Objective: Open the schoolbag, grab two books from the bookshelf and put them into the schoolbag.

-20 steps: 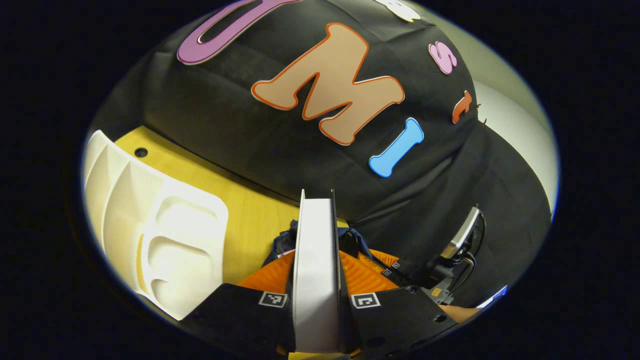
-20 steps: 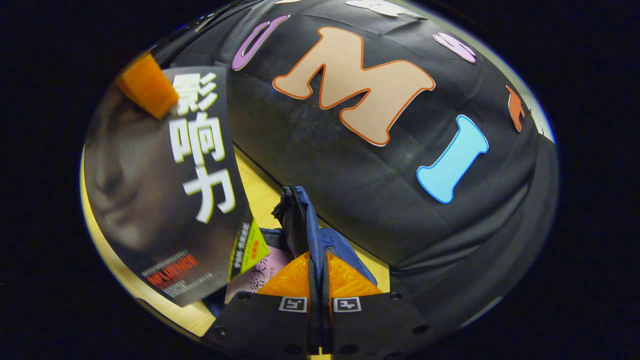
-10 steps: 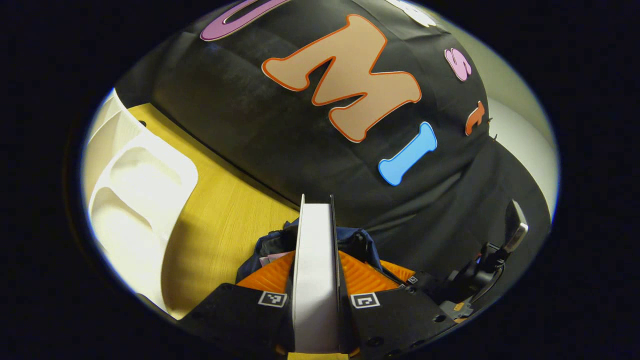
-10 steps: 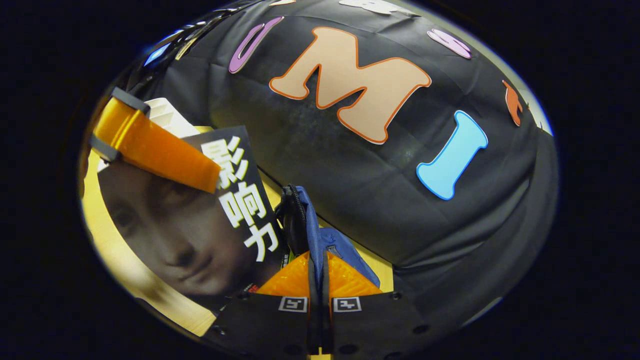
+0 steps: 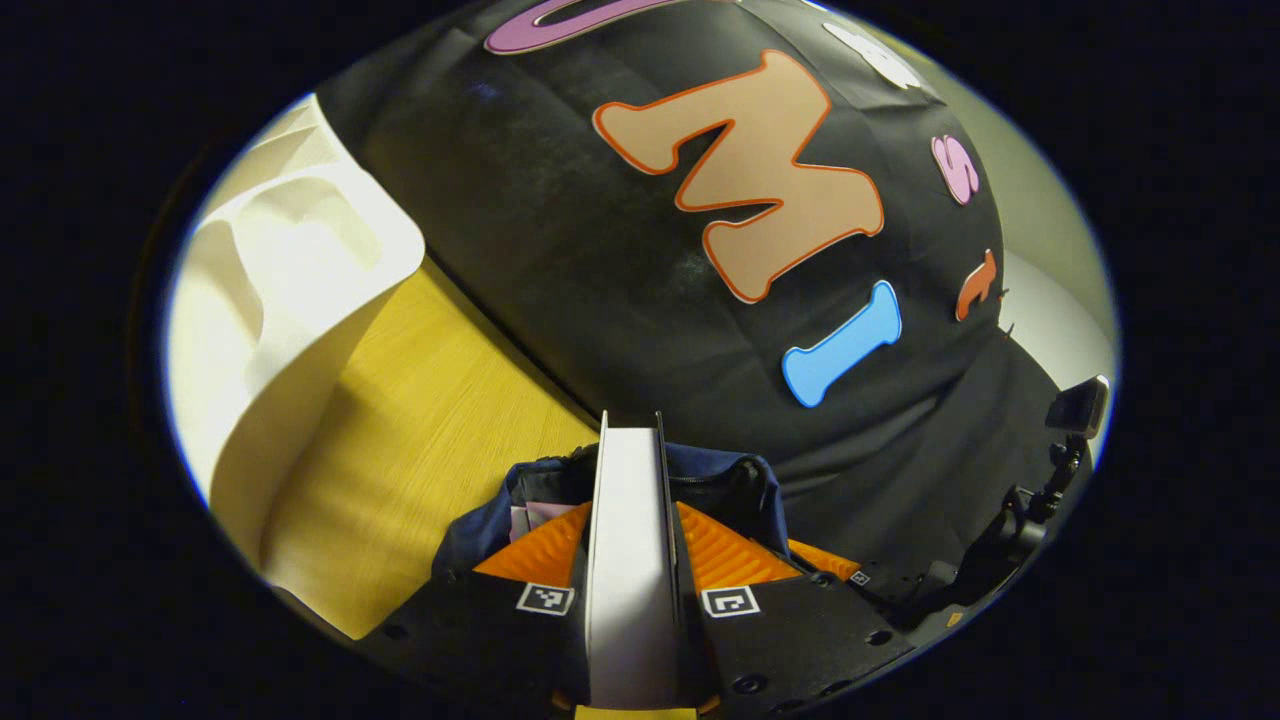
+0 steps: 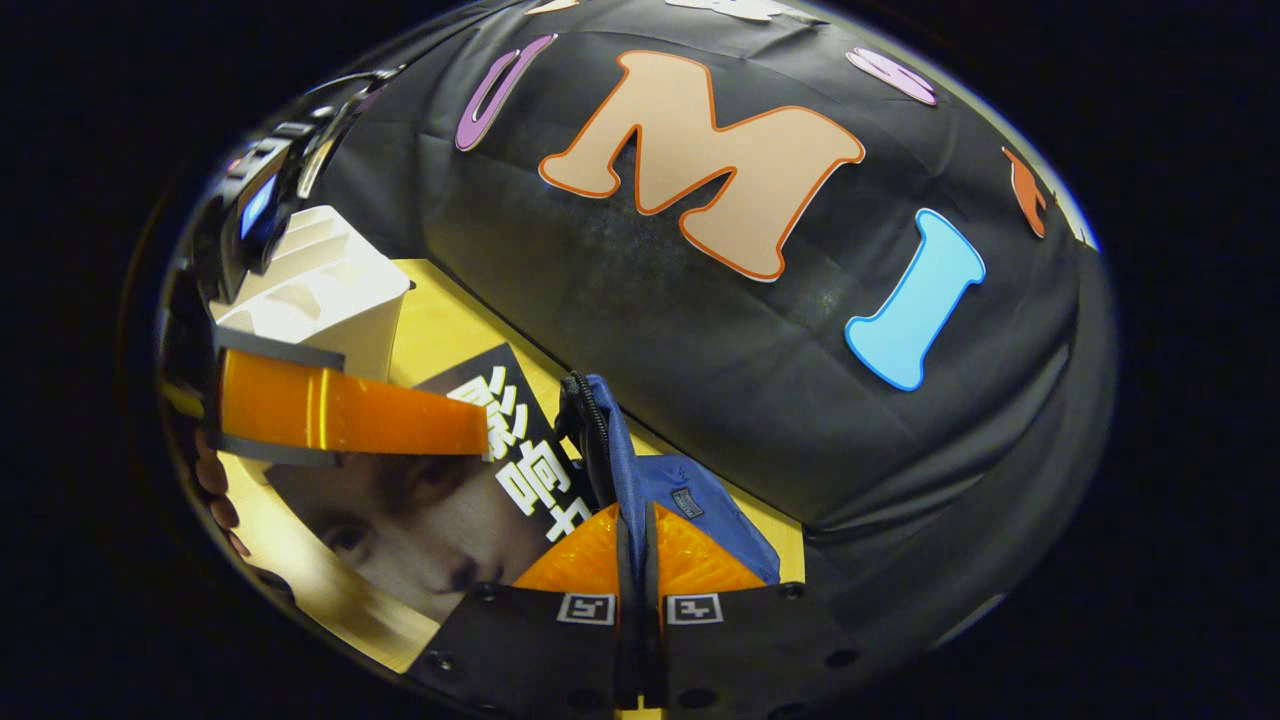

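Observation:
My left gripper [image 5: 630, 530] is shut on a book [image 5: 628, 560], seen edge-on with its white page block upright between the fingers. Just beneath it gapes the dark blue schoolbag [image 5: 745, 485], with a pink book [image 5: 530, 517] inside. In the right gripper view, my right gripper [image 6: 637, 535] is shut on the schoolbag's zippered rim [image 6: 598, 440] and holds it up. Left of it, the held book's dark cover [image 6: 440, 520] with a printed face leans down into the bag. One finger of the left gripper [image 6: 350, 415] lies across that cover.
The white bookshelf [image 5: 280, 270] stands on the wooden table [image 5: 420, 420] to the left, also seen as the bookshelf [image 6: 320, 290] behind the book. The black cloth wall rises right behind the bag. A hand [image 6: 215, 490] shows at the far left edge.
The left gripper has carried the book down and rightward, so its lower end now dips into the bag's mouth. The right gripper has kept hold of the rim, barely moving.

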The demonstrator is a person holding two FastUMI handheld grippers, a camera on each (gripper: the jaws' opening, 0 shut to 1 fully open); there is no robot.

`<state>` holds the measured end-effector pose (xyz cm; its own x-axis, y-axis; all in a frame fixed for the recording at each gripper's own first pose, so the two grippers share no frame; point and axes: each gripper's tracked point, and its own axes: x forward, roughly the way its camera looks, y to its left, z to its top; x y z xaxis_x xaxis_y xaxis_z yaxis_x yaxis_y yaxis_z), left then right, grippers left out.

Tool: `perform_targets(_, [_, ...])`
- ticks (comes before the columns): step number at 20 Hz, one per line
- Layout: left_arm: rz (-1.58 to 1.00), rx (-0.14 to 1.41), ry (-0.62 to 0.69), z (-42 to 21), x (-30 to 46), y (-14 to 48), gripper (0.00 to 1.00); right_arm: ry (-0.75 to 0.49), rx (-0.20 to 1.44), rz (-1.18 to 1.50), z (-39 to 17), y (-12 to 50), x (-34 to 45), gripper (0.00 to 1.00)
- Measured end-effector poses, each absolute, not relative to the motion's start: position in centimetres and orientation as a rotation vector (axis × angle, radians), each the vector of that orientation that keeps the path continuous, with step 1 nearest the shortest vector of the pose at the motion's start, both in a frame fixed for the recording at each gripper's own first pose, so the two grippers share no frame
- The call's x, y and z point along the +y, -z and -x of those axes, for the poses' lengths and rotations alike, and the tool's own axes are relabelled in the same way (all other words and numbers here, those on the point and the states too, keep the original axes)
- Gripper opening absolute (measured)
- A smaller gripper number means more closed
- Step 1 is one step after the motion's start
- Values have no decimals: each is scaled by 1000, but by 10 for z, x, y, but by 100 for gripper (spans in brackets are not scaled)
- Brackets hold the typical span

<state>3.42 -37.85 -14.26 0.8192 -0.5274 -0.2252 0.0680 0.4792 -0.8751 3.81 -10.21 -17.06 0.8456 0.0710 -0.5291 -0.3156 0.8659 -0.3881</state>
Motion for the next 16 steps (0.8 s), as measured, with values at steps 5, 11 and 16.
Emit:
perform_targets(5, [1078,478,336,-48,-386,153,32,-224,567,418,-39,177,-97,4])
perform_targets(11, [1126,533,364,-46,-427,183,32,-280,582,436,-35,186,-83,5])
perform_targets(16, [1128,555,389,-58,-453,198,33,-312,593,440,-35,193,-77,5])
